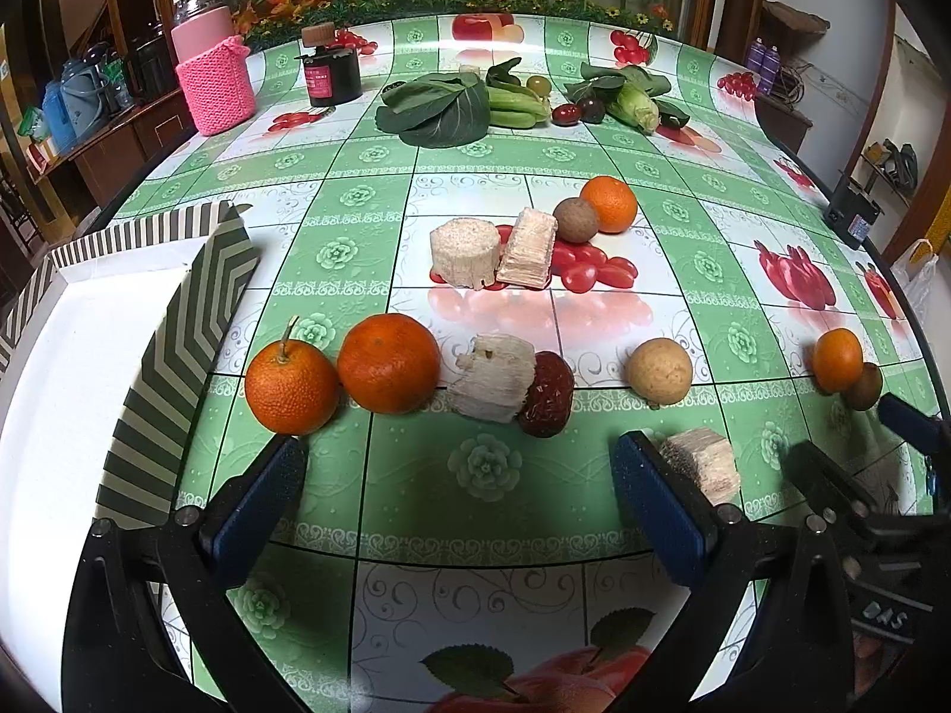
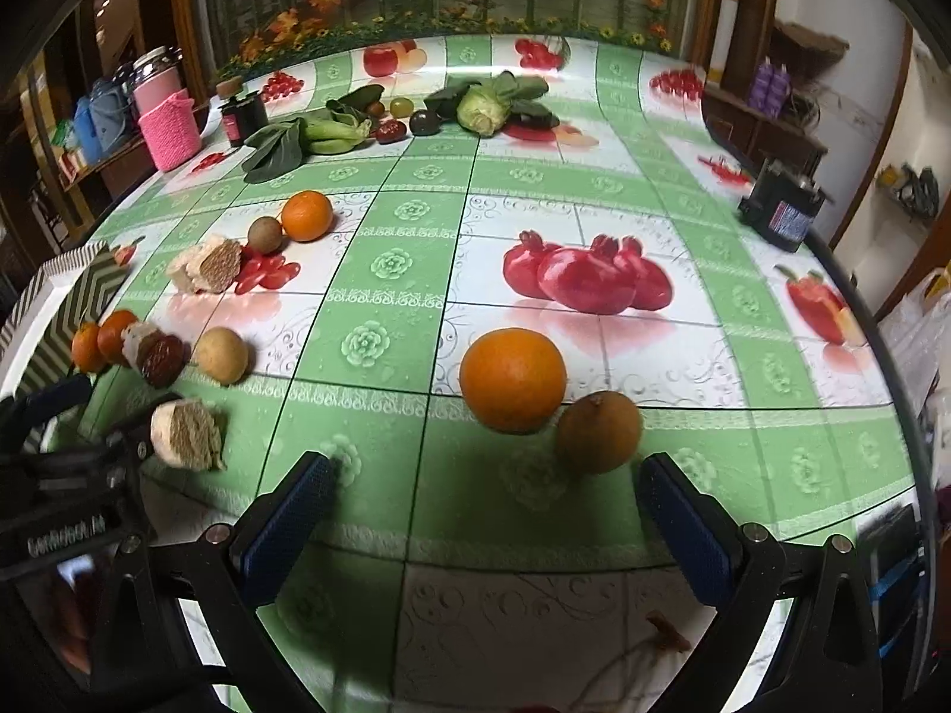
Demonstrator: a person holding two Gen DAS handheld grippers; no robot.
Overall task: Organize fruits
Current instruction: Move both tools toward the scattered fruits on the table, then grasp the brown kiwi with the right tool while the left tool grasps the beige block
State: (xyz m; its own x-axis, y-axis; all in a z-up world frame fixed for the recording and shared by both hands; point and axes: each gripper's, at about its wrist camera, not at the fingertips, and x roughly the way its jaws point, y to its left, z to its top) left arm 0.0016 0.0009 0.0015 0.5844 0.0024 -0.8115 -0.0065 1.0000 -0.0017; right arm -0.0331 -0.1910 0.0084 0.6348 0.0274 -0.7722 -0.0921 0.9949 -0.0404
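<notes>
Your left gripper [image 1: 457, 505] and right gripper [image 2: 484, 511] both gape wide, holding nothing. The striped box [image 1: 178, 350] at the table's [image 1: 487, 178] left edge shows only white interior; oranges [image 1: 389, 363] lie just beside it.

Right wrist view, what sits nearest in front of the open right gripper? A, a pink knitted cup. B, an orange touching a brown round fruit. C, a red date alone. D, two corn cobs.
B: the orange and brown round fruit lie touching, just ahead of the right gripper.

orange [image 2: 512, 379], brown fruit [image 2: 598, 431], touching
</notes>
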